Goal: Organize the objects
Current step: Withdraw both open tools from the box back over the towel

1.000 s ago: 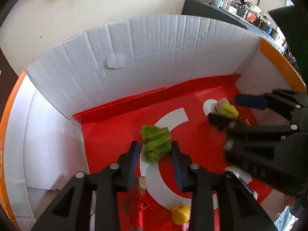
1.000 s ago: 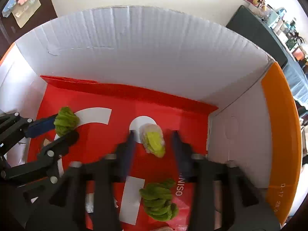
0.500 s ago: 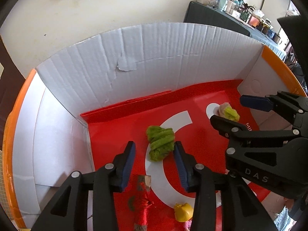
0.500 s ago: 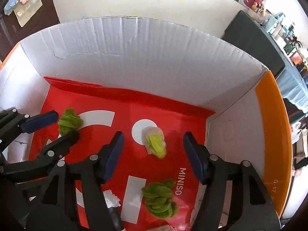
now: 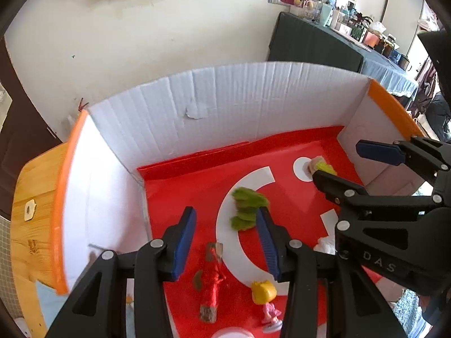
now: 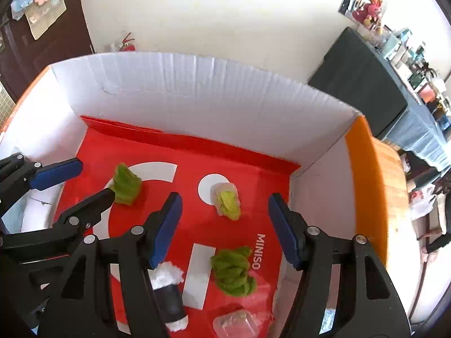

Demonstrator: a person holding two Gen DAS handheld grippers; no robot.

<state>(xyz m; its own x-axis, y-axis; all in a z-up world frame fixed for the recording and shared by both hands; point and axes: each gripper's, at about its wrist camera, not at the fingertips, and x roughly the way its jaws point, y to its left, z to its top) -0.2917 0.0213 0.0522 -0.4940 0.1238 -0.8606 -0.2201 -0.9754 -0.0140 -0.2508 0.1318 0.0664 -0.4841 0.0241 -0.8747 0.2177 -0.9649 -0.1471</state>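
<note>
Two grippers hang over my white corrugated-cardboard box (image 5: 239, 104), both tilted steeply down at its glossy red liner (image 6: 174, 163). Nearest in the left wrist view, at 6 o'clock, lie a red-wrapped stick (image 5: 212, 287) and a small yellow-haired plastic doll (image 5: 265, 295). My left gripper (image 5: 225, 236) has just been opening; its blue ribbed pads now stand spread, and the fuzzy dark-green bundle (image 5: 246, 208) lies on the liner at about 1 o'clock from them, up against the right pad's tip; I cannot tell if it touches. In the right wrist view, a black roll with white fluffy ends (image 6: 169, 293) and a second fuzzy green clump (image 6: 232, 271) sit nearest, at 6 o'clock. My right gripper (image 6: 225, 225) is spread wide, gripping nothing; the pale, crinkly lettuce-like piece (image 6: 227, 201) lies just beyond its tips at 12 o'clock, beside a white printed dot (image 6: 207, 188).
</note>
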